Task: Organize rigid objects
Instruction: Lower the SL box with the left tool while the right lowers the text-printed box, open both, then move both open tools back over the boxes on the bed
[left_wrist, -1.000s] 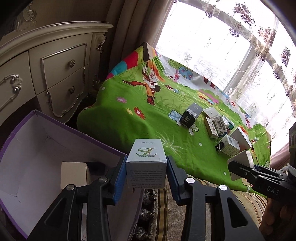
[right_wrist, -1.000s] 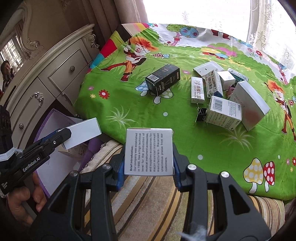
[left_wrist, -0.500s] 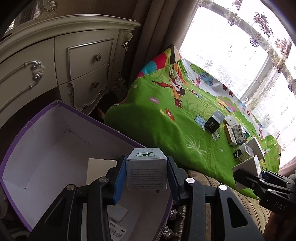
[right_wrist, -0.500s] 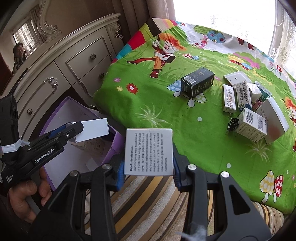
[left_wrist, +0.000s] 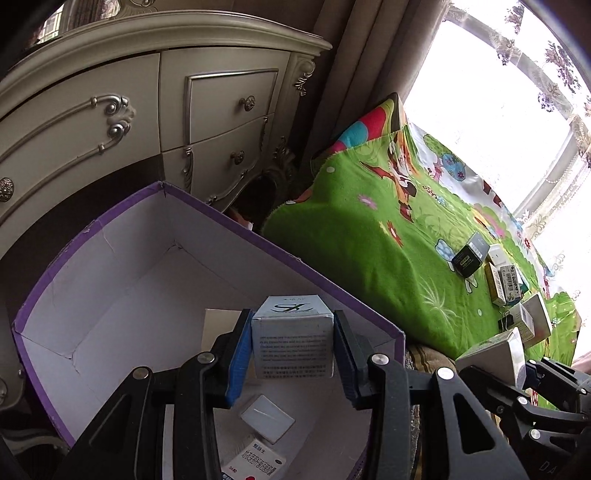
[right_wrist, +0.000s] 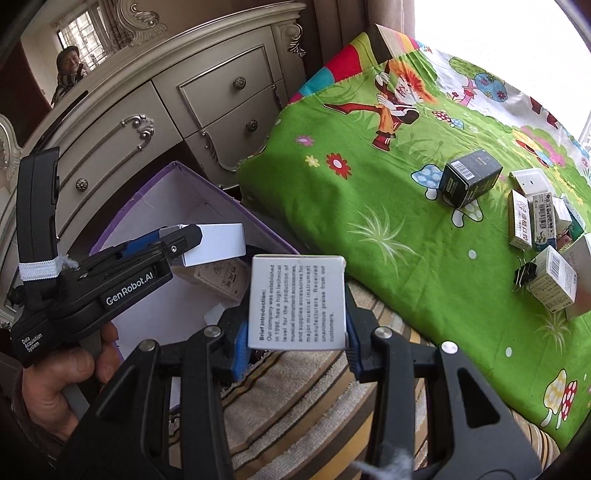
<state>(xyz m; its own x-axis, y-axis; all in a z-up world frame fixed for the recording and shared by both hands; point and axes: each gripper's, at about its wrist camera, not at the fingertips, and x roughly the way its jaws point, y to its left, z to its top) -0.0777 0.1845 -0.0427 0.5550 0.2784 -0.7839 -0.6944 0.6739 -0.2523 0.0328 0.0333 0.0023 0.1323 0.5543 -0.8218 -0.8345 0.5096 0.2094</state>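
Because each small box is headed for the purple box (left_wrist: 303, 266), your left tongs (left_wrist: 291, 345) clamp the white carton (left_wrist: 291, 343) above it, while your right tongs (right_wrist: 295, 325) grip the printed carton (right_wrist: 297, 302) beside its rim.

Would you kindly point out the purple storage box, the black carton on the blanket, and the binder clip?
Purple storage box (left_wrist: 284, 264), left wrist view, far rim.
Black carton (right_wrist: 476, 171), right wrist view, top face.
Binder clip (right_wrist: 525, 275), right wrist view, black body.

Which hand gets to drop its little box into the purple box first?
Probably the left. The left gripper holds its white box right above the purple box. The right gripper clamps its box above the striped cushion, just outside.
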